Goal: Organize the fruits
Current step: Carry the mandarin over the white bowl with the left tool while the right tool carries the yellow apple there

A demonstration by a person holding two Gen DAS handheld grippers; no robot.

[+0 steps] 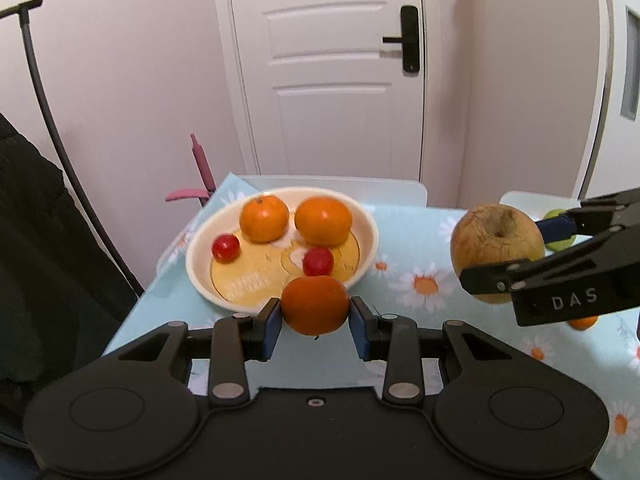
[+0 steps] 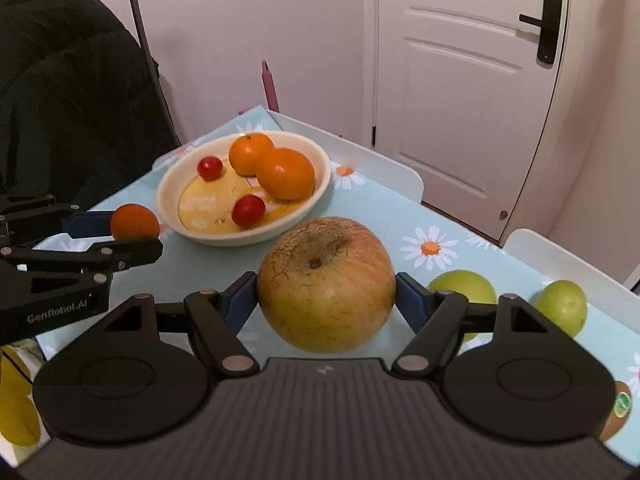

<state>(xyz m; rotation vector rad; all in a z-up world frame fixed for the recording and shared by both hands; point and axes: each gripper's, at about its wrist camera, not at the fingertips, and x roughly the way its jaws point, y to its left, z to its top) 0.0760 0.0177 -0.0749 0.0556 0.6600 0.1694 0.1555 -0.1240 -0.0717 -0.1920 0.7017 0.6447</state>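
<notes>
My left gripper is shut on a small orange, held above the table just in front of the cream bowl. The bowl holds two oranges and two small red fruits. My right gripper is shut on a large yellow-red apple, held above the table to the right of the bowl. The apple also shows in the left wrist view, and the small orange in the right wrist view.
Two green fruits lie on the daisy-print tablecloth at the right, a kiwi near the front right edge. A black jacket hangs left of the table. A white door stands behind.
</notes>
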